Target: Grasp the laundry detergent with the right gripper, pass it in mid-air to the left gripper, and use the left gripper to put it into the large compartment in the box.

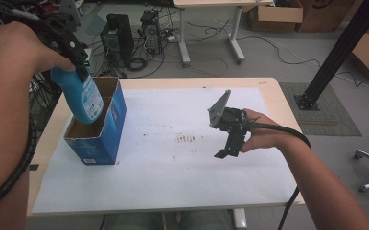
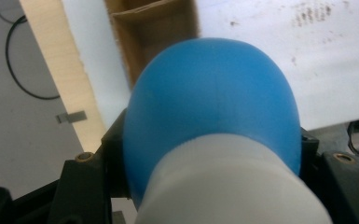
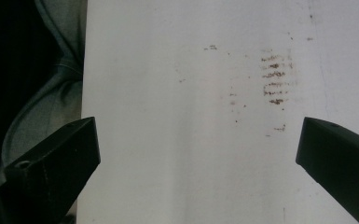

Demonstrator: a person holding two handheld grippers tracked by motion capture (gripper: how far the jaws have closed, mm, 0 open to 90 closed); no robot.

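At the upper left of the high view, the left tongs (image 1: 79,64) pinch a blue bottle (image 1: 81,96) just under its top and hold it tilted over the open mouth of a blue cardboard box (image 1: 106,132), the bottle's lower end dipping between the box's brown inner walls. The box stands upright on the left part of the white sheet (image 1: 172,182) that covers the counter (image 1: 273,88). In the left gripper view, the bottle's rounded blue shoulder (image 2: 212,102) and white cap (image 2: 228,186) sit wedged between the black jaws, with the box's brown interior (image 2: 156,32) beyond at the upper middle of the frame. Right of centre in the high view, the right tongs (image 1: 227,151) hang spread and empty above the sheet, well apart from the box, pointing down. In the right gripper view, the two black jaws stand wide at the lower corners, over a patch of brown smudges (image 3: 275,77) on the sheet at upper right.
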